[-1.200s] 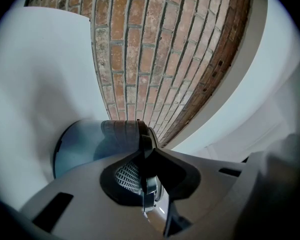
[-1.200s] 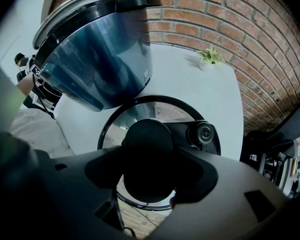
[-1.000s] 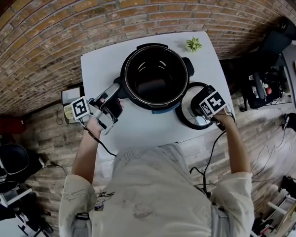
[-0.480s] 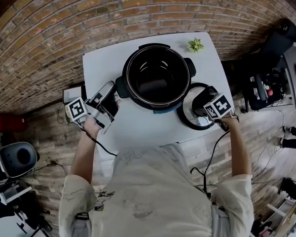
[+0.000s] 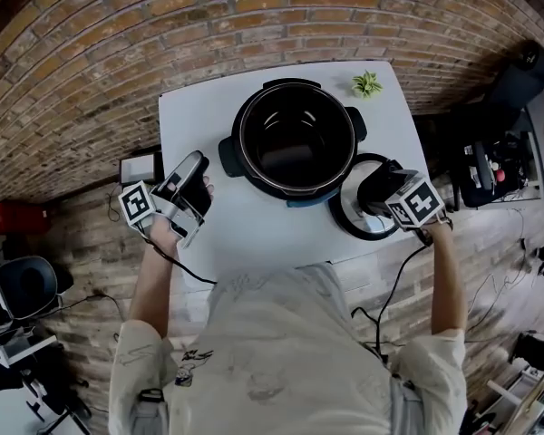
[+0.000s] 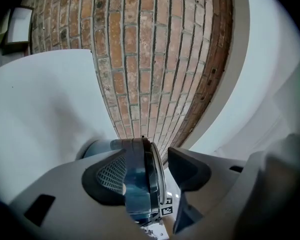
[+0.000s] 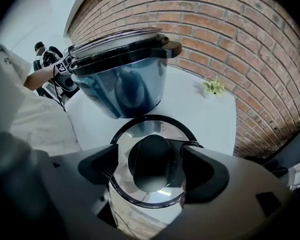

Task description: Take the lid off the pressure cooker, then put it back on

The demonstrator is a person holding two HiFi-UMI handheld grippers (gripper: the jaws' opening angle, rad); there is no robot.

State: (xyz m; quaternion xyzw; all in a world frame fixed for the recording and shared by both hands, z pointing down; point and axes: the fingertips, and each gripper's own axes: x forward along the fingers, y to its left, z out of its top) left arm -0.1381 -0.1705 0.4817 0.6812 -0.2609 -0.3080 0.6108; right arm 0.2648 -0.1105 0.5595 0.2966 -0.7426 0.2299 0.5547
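The open black pressure cooker stands mid-table, its pot empty. Its glass lid lies flat on the table to the cooker's right. My right gripper hovers over the lid, pointing down. In the right gripper view its jaws, which have just been opening, stand open on either side of the black knob without touching it. My left gripper is left of the cooker, clear of its side handle. Its jaws have just been opening too and hold nothing; the cooker shows beyond them.
A small green plant sits at the far right corner of the white table. A brick wall runs behind. A small box lies on the floor at the left, and a dark chair and gear stand at the right.
The left gripper has let go of the cooker's left handle and drawn away to the left. The right gripper has opened off the lid's knob and risen a little.
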